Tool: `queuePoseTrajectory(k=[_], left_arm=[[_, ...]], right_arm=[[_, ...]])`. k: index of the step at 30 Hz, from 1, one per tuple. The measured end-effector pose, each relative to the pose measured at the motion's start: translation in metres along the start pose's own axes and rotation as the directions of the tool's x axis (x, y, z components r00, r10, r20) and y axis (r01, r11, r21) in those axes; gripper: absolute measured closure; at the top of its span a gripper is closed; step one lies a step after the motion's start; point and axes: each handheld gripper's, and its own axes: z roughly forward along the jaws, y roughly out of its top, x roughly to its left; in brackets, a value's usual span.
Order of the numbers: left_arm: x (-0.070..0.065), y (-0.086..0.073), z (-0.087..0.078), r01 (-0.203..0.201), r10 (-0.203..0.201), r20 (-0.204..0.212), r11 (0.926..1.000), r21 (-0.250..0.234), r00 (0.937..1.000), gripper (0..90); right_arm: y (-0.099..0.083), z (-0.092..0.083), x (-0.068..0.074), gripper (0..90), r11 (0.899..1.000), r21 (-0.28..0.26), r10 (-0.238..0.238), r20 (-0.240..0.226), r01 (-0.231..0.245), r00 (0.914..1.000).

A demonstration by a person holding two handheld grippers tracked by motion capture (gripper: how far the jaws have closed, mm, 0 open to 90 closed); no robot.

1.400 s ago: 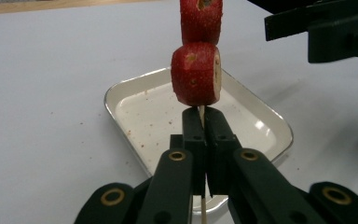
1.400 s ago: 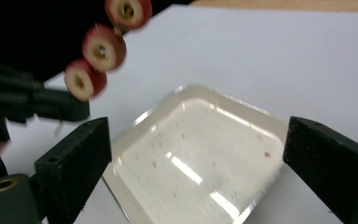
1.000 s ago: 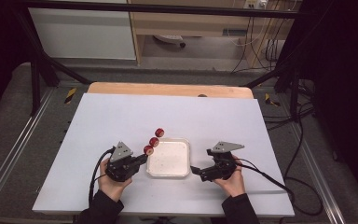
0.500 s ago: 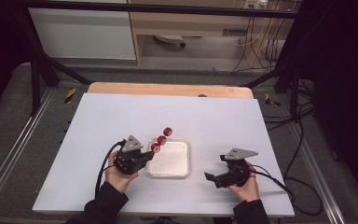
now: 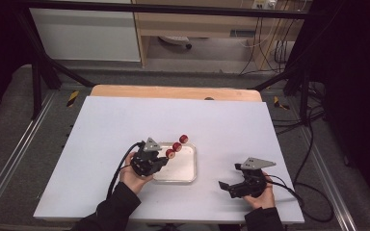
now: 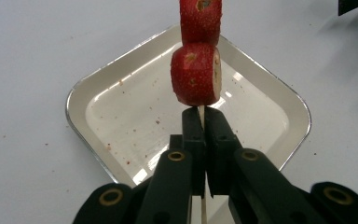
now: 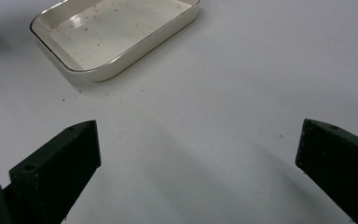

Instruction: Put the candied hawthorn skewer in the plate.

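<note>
your left gripper [image 6: 204, 122] is clamped on the skewer [image 6: 201, 114] of strawberry slices [image 6: 196, 73] above the tray [image 6: 81, 95]; keep it level and lower gently. your right gripper [image 7: 198, 151] sits wide open, empty.

The top strawberry piece [image 6: 200, 18] is cut off by the frame's edge.

Left black two-jaw gripper [image 5: 166, 158]: jaws clamped together, aimed toward the far right of the table. Right black two-jaw gripper [image 5: 225, 186]: jaws spread wide, low, pointing left. Both hands grip from below.
</note>
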Motion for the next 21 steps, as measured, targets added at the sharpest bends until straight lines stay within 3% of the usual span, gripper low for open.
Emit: queuePoseTrajectory(k=[11,21], left_arm=[[-0.006,-0.005,0.016,0.004,-0.001,-0.033,0.9955,0.095,0.9995,87.6],[-0.009,-0.009,0.025,0.017,-0.01,-0.052,0.9898,0.142,0.9986,87.6]], right_arm=[[-0.003,-0.004,0.0,0.4,1.0,-0.01,0.003,-0.002,-0.003,1.0],[-0.004,-0.005,-0.002,0.5,1.0,-0.011,0.011,0.001,-0.011,0.9999]])
